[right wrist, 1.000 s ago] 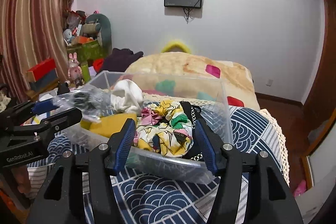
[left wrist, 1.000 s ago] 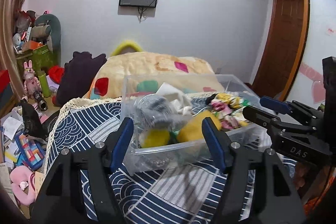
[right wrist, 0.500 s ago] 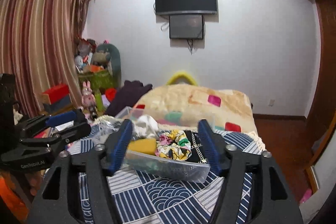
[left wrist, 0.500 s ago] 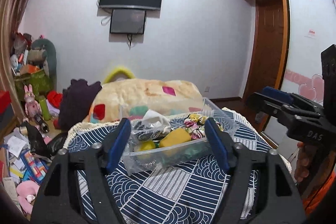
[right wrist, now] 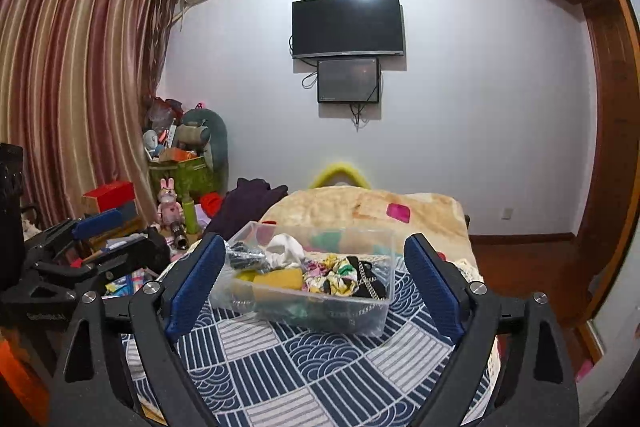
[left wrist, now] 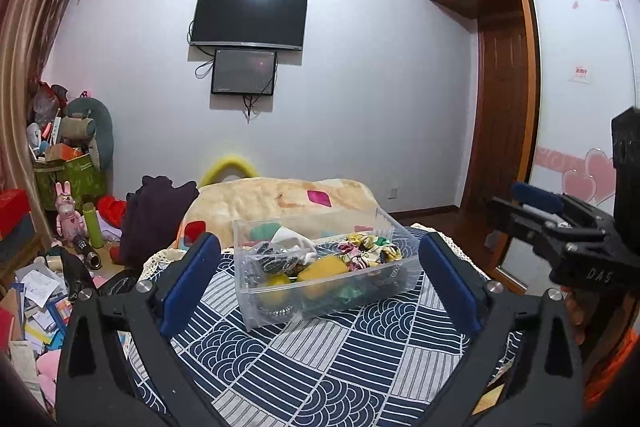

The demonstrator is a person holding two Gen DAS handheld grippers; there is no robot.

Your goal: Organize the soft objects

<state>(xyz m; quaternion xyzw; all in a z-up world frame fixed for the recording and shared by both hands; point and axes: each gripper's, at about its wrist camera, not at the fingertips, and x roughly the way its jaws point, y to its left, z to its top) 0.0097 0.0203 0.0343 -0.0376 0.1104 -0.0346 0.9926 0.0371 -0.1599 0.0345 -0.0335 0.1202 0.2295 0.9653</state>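
Both the left gripper (left wrist: pixel 320 283) and the right gripper (right wrist: pixel 310 277) hover with jaws wide apart and empty, well back from the bin (left wrist: pixel 326 293). The bin sits mid-worktop on the blue patterned cloth (left wrist: pixel 320 359), holding scrunchies (left wrist: pixel 370 251), a yellow piece (left wrist: pixel 322 267) and other soft bits. Judged, sorting looks nearly done; any further reach should come in over the rim, not against the wall. A TV (left wrist: pixel 250 17) hangs behind; clutter fills the left corner.

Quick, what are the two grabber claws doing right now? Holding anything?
Left gripper: open, holding nothing, back from the clear bin.
Right gripper: open, holding nothing too.
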